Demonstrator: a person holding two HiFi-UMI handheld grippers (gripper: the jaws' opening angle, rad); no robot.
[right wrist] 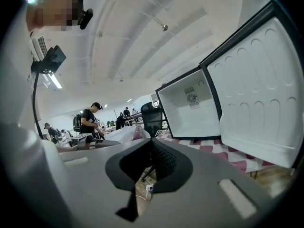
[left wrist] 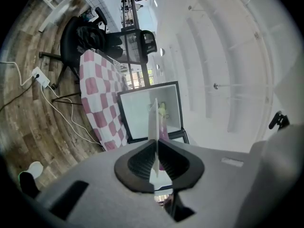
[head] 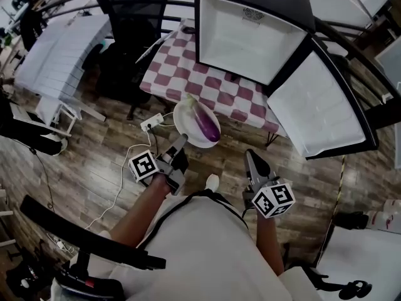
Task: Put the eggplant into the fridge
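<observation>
A purple eggplant [head: 207, 125] with a green stem lies on a white plate [head: 185, 119]. My left gripper [head: 181, 143] is shut on the plate's near rim and holds it in the air in front of the table. In the left gripper view the plate [left wrist: 155, 122] stands edge-on between the pads, with the eggplant [left wrist: 163, 120] just behind it. The small white fridge [head: 244, 36] stands open on the checkered table [head: 207, 80], its door [head: 319, 102] swung out to the right. My right gripper [head: 250, 156] is shut and holds nothing, to the right of the plate.
A black office chair [head: 131, 24] stands left of the table. A white power strip [head: 152, 123] and its cables lie on the wood floor below the plate. In the right gripper view the fridge [right wrist: 190, 110] and its door [right wrist: 259, 94] are ahead; people stand far off.
</observation>
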